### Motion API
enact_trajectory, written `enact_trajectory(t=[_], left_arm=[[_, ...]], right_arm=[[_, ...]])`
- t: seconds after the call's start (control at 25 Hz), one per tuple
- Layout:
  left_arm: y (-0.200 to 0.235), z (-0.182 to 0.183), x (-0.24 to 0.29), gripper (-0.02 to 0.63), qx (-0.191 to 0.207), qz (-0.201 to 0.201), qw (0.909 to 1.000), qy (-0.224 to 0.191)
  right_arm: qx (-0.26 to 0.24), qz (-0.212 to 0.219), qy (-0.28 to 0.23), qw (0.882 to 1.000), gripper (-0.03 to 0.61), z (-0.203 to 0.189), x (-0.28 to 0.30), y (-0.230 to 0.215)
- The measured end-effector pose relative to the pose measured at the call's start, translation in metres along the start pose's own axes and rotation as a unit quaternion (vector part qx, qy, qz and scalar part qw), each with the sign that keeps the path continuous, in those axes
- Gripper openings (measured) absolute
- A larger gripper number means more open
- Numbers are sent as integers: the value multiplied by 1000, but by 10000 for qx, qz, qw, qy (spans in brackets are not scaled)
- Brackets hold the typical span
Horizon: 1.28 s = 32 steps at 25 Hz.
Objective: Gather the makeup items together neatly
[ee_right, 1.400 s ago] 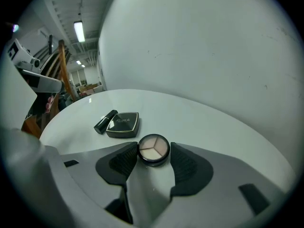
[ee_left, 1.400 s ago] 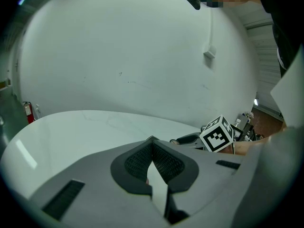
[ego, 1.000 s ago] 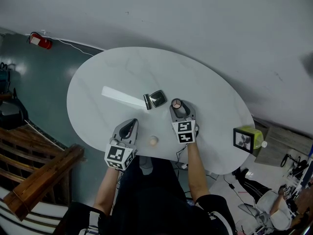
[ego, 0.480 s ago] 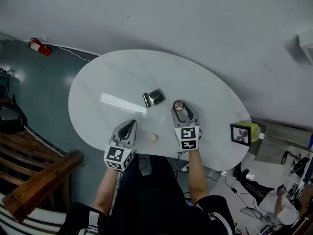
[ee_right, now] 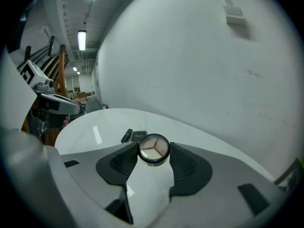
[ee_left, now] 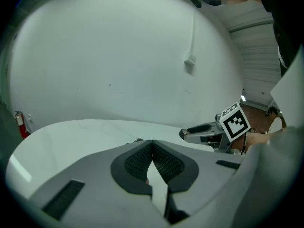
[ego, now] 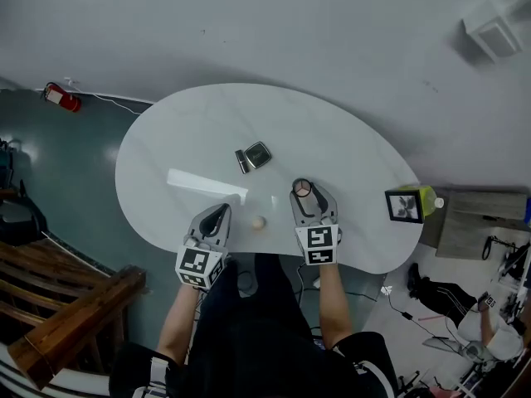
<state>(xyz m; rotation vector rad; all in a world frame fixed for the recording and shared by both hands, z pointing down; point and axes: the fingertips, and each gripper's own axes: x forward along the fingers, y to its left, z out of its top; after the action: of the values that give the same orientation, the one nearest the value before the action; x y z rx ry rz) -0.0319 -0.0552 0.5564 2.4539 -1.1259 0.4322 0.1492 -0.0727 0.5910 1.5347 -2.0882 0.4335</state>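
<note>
Head view shows oval table (ego: 199,131) on teal floor (ego: 58,160).

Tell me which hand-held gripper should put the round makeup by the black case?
Right, probably. The right hand-held gripper grips the round compact, with the black case just ahead. The left hand-held gripper is shut and empty.

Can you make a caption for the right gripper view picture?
Right claw holds a round makeup compact over the white table, black cases beyond.
</note>
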Motion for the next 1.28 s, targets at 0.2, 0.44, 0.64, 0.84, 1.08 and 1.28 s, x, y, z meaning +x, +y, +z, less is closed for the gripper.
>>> enact_trajectory(t=[0.2, 0.44, 0.64, 0.84, 1.08, 1.28], left_arm=[[-12, -7, -12, 17, 102, -124, 9999, 25], [-22, -20, -22, 17, 185, -270, 9994, 98], [-26, -32, -23, 17, 245, -372, 9988, 196], [-27, -48, -26, 17, 286, -463, 9979, 342], [-22, -67, -23, 17, 287, -496, 9972, 479], [-16, -81, -20, 17, 260, -493, 9967, 583]], right_arm=[[21, -57, 23, 10000, 227, -17, -24, 13], [154, -96, 60, 9998, 227, -38, -42, 30], [178, -98, 209, 9996, 227, -62, -47, 46], [352, -54, 296, 9989, 227, -83, -47, 60], [463, 4, 455, 9979, 227, -110, -37, 73], [523, 11, 635, 9966, 227, -133, -26, 78]])
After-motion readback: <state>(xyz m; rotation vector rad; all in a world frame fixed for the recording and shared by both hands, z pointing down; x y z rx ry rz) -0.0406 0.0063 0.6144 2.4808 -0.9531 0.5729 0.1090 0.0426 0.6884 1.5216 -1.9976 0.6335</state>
